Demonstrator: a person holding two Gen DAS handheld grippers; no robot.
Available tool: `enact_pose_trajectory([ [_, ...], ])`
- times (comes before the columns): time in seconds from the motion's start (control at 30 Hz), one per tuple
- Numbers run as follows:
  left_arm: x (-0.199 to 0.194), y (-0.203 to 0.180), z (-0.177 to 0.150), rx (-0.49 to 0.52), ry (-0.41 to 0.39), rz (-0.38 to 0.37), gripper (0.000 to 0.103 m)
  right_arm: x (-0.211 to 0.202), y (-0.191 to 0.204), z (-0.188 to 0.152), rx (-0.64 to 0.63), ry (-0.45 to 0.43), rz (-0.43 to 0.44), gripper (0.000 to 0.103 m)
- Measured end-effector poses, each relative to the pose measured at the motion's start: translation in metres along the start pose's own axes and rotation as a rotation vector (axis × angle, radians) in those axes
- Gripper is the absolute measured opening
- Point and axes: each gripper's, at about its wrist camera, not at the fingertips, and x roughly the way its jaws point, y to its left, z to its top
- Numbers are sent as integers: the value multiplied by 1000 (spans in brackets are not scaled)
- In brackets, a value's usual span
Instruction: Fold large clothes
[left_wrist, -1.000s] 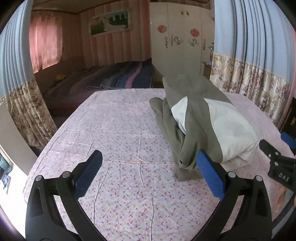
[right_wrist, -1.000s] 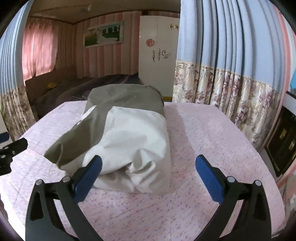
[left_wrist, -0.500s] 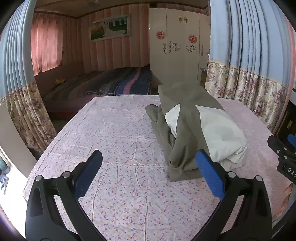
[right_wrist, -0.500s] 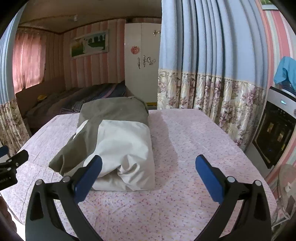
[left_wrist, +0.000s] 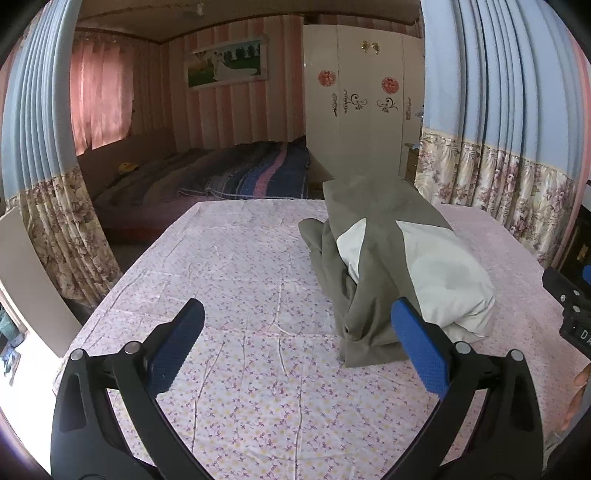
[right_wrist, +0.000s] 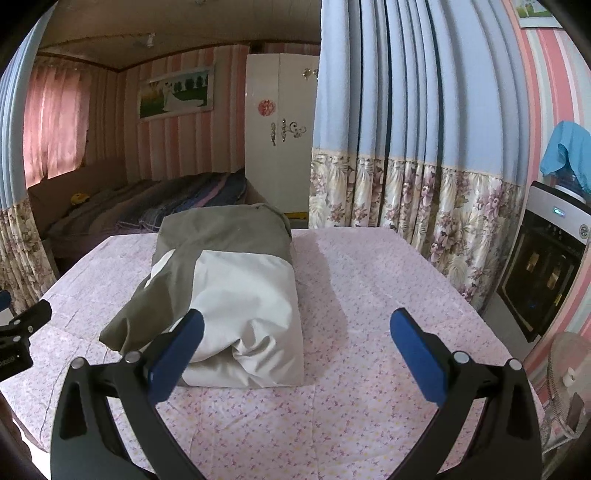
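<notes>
Folded clothes on the pink flowery tabletop (left_wrist: 240, 266)

Both tongs, left tongs (left_wrist: 297, 349) and right tongs (right_wrist: 295, 350), are wide open, holding nothing. The grey-green and white folded cloth bundle (right_wrist: 236, 288) lies in front of them.

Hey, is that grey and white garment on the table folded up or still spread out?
Folded. The garment lies as a compact bundle on the table, layers doubled over, a loose olive flap trailing down its left side.

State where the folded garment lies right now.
The folded garment lies on the floral tablecloth, left of centre in the right wrist view, ahead of both open claws.
</notes>
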Motion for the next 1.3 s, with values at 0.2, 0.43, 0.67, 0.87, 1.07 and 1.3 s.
enact_pose_trajectory([
  [0.2,0,1,1,-2,-3,10,100,1,-1,0,3,6,-4,101],
  [0.43,2,2,1,-4,4,9,100,4,0,-2,2,11,-10,101],
  [0.67,8,3,-1,-6,24,7,100,5,-2,-3,2,12,-19,101],
  [0.87,10,1,-2,0,26,11,100,6,-1,-4,2,15,-25,101],
  [1.07,13,-2,-4,18,25,9,100,8,-2,-5,-1,21,-26,101],
  [1.3,7,-4,-3,39,0,-6,100,13,-1,-6,-5,26,-33,101],
])
